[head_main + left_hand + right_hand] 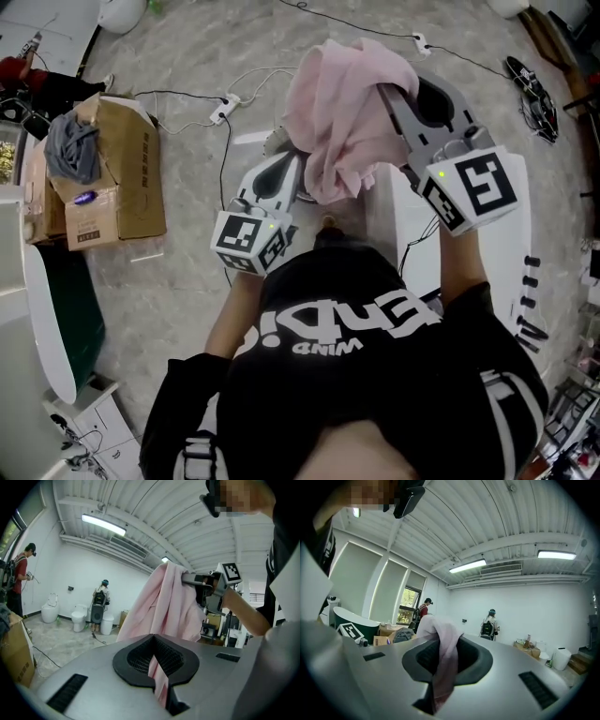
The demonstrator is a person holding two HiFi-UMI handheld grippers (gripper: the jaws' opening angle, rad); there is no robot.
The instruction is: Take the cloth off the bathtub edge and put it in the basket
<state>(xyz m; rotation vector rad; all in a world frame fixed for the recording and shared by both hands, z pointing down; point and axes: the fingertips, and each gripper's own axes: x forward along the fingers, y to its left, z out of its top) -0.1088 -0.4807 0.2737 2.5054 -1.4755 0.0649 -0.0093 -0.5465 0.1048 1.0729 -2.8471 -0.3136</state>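
I hold a pink cloth (342, 112) up in front of my chest with both grippers. My left gripper (296, 178) is shut on its lower edge; in the left gripper view a strip of the cloth (159, 679) is pinched between the jaws and the rest hangs above. Higher up, my right gripper (386, 96) is shut on the upper right part, with a fold of cloth (443, 663) running through its jaws. From the left gripper view the right gripper (200, 582) grips the cloth's top. A white bathtub with a dark green outside (54, 323) stands at the lower left. I see no basket.
A cardboard box (117, 183) holding a grey cloth (70, 150) stands on the floor at the left. Cables and a power strip (223, 110) lie on the marble floor. Two people (99, 604) and toilets (49, 609) stand by the far wall.
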